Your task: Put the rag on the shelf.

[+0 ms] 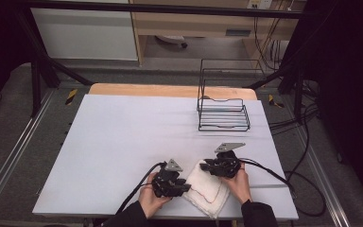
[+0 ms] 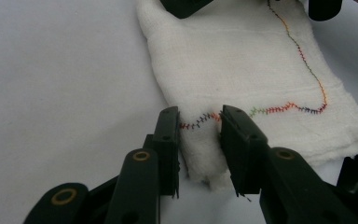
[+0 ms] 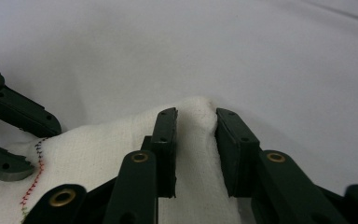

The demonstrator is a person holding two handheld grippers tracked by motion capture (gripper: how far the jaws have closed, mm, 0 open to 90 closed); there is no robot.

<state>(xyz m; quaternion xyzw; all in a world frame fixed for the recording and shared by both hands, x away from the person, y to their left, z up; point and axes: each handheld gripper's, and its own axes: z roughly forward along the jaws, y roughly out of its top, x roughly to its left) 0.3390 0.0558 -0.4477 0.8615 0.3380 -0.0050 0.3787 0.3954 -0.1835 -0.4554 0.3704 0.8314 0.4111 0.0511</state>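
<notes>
A white cloth (image 1: 209, 190) with a multicoloured stitched line lies folded near the table's front edge, between the two hands. My left gripper (image 1: 187, 187) reaches in from the cloth's left side. In the left gripper view its jaws (image 2: 199, 116) pinch a corner fold of the cloth (image 2: 242, 60), which fills the gap between the pads. My right gripper (image 1: 203, 166) sits at the cloth's far end. In the right gripper view its jaws (image 3: 196, 114) squeeze a raised peak of the cloth (image 3: 98, 149).
A black wire rack (image 1: 223, 113) stands at the back right of the white table (image 1: 123, 137). Black cables (image 1: 274, 176) trail off the right gripper over the table's right edge. The left gripper's jaws (image 3: 14, 119) show at the left of the right gripper view.
</notes>
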